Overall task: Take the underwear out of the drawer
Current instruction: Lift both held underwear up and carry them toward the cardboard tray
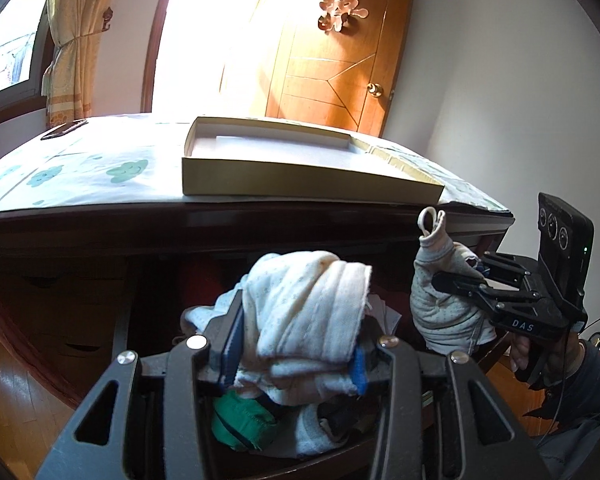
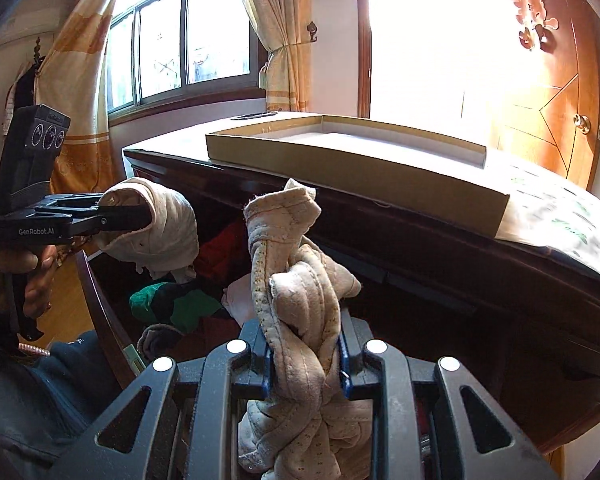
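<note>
Pinching soft quilted cream underwear point(image 1: 312, 304) in left gripper point(image 1: 296, 354) jaws, right gripper point(image 2: 306, 364) jaws clamping twisted beige garment point(image 2: 300, 292).

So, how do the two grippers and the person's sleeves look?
Both are black metal with silver bolts and blue pads. The left gripper reads "GenRobot.AI", the right gripper "DAS"; each carries a black module with three round lenses. The sleeves are dark blue.

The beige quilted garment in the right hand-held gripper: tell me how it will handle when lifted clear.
Probably floppy: the beige quilted garment twists and sags either side of the right hand-held gripper. Likely light, as a narrow pinch carries it. Its loose tail may drag on clothes in the drawer.
</note>
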Demonstrator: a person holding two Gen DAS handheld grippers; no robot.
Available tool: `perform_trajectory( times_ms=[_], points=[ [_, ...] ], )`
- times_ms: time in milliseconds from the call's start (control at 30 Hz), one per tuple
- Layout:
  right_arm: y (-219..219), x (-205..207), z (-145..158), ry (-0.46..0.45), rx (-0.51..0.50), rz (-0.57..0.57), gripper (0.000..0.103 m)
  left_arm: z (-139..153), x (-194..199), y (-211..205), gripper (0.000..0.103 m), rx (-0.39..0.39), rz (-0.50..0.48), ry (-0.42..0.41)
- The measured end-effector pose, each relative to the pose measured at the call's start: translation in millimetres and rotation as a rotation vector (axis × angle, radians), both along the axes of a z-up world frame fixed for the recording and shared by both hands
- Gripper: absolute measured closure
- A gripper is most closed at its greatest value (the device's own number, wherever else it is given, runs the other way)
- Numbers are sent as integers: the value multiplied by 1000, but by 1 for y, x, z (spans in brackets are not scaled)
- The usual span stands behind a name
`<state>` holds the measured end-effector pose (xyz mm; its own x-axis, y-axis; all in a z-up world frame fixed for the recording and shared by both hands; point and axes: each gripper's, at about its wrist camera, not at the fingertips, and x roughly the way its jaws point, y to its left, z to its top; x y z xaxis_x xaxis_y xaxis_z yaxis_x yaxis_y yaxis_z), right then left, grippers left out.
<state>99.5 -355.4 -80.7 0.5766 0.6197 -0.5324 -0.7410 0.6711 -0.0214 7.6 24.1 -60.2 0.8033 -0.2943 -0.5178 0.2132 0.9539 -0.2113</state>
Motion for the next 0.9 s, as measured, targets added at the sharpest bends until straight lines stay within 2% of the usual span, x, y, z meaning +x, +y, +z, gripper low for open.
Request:
perform_trajectory(
  times_ms=[300,500,900],
  points=[
    [-7,-13,5,-65,58,10,77,9,-9,-5,61,11,-14,-74],
    [-8,-13,-2,-53,72,5,77,14,-13,-10,61,28,-27,-108],
    [-13,-24,9,-107,117,5,77,25,-21,-12,61,38,-22,-164]
  ],
)
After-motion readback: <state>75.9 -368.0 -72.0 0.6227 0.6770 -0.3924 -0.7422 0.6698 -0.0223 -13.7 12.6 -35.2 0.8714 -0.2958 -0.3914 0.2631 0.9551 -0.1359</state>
